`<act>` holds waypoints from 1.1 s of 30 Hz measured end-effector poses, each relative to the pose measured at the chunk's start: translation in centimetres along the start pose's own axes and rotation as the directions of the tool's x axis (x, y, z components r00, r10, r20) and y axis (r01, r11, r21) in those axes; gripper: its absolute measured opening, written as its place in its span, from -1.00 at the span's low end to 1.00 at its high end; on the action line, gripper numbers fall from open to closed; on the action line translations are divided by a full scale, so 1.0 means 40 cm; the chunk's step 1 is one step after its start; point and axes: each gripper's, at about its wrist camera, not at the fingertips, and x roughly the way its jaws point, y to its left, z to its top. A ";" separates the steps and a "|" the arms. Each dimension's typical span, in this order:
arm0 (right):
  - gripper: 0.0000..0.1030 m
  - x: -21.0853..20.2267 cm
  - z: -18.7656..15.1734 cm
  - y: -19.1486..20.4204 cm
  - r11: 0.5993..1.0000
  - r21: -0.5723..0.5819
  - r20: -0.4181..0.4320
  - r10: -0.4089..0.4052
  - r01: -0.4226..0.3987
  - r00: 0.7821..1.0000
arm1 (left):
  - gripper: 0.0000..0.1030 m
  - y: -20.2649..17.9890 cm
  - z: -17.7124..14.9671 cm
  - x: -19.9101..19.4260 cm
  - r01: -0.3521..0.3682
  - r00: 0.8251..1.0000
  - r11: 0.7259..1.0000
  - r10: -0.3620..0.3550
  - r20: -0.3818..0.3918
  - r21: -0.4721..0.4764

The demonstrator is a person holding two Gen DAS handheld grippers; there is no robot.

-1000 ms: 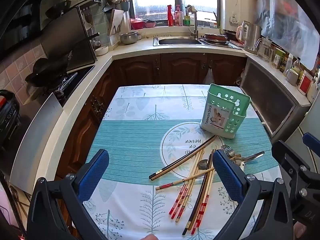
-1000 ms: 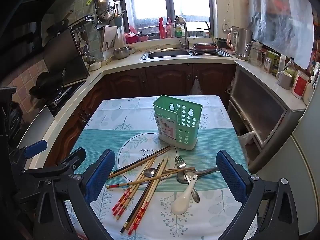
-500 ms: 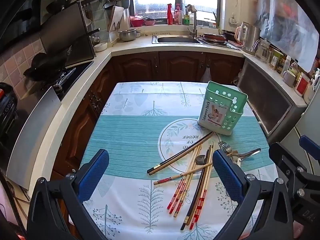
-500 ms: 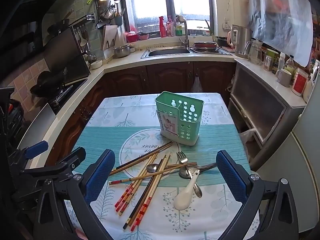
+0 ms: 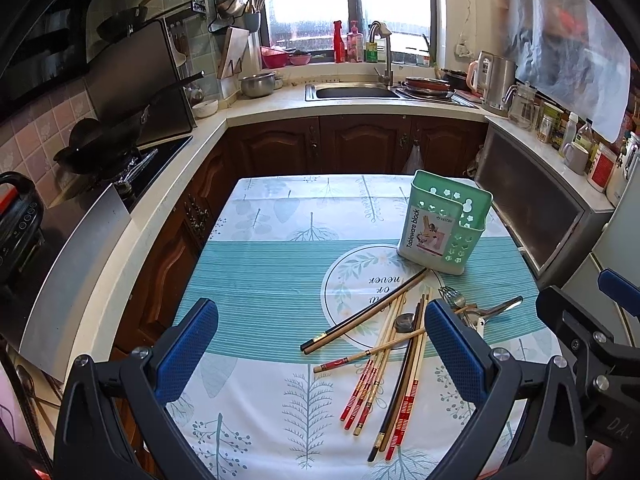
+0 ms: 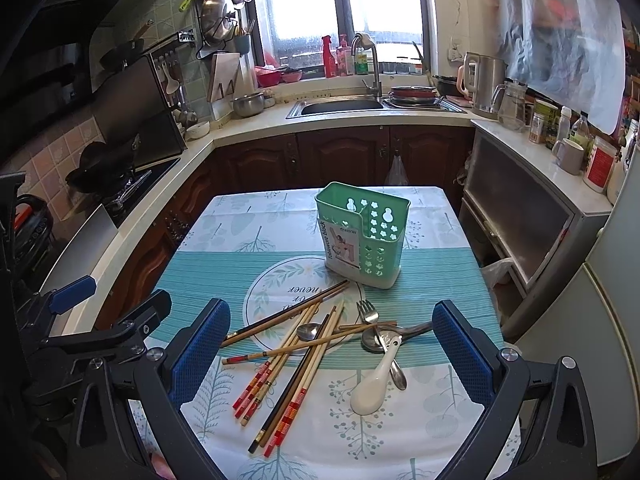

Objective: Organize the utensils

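Utensils lie in a loose heap near the front edge of the table (image 6: 200,232): chopsticks (image 6: 296,356) crossed over one another toward the middle, with a fork (image 6: 370,314), metal spoons (image 6: 310,331) and a white ceramic spoon (image 6: 374,386) tangled just beside them toward the right edge. Behind the heap, toward the table's far right corner, stands the green holder (image 6: 362,232), upright and, as far as its open top shows, empty. Over the past second both cameras have drawn back and risen slightly, so the heap sits a little farther from the pads than before; nothing on the cloth has shifted. The left gripper (image 5: 320,356) hangs spread wide over the cloth with nothing between its pads, and the right gripper (image 6: 332,356) is likewise splayed and empty above the heap. Sorting has evidently not begun; the retreat reads as lining up for a first pick, probably a chopstick off the top.
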 end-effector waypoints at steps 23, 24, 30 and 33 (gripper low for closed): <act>0.99 -0.050 -0.012 -0.013 1.000 0.003 0.036 -0.020 0.020 0.999 | 0.98 -0.020 -0.012 -0.037 0.019 0.999 0.999 -0.021 0.027 0.044; 0.99 -0.052 -0.009 -0.013 1.000 -0.001 0.039 -0.026 0.026 0.999 | 0.98 -0.021 -0.012 -0.039 0.020 0.999 0.999 -0.021 0.031 0.045; 0.99 -0.081 0.006 -0.017 0.999 -0.020 0.060 -0.045 0.046 0.997 | 0.98 -0.013 0.000 -0.055 0.016 0.998 0.999 -0.018 0.058 0.036; 0.99 -0.096 0.014 -0.014 0.997 -0.040 0.079 -0.058 0.061 0.995 | 0.98 -0.004 0.012 -0.058 0.014 0.998 0.999 -0.016 0.060 0.033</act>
